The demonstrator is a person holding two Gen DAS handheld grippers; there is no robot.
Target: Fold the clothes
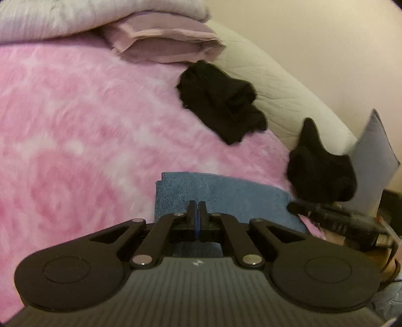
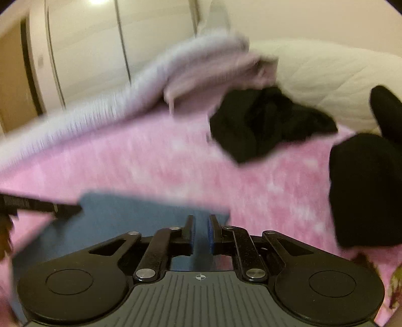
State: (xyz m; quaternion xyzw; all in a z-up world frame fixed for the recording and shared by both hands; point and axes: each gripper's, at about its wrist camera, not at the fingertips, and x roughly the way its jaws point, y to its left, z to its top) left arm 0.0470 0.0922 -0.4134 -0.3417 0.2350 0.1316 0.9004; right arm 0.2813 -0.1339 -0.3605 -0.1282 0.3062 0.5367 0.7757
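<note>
Pinching the blue cloth (image 1: 226, 198) in our left hand-held gripper (image 1: 198, 208), we held the released right hand-held gripper (image 2: 201, 226) above its right end.

a bed (image 1: 62, 120) under a fluffy pink-and-white blanket (image 2: 263, 191) is filling most of both views. a cream quilted cover (image 1: 276, 83) is showing along the bed's far edge, meeting a plain cream wall (image 1: 326, 37) behind it. in the right wrist view, pale wardrobe doors (image 2: 88, 45) with dark vertical seams are standing beyond the bed, a bright patch of light (image 2: 99, 2) glaring at their top, and a strip of light wooden panel (image 2: 12, 75) is running at the far left. the picture there is blurring with motion.
</note>
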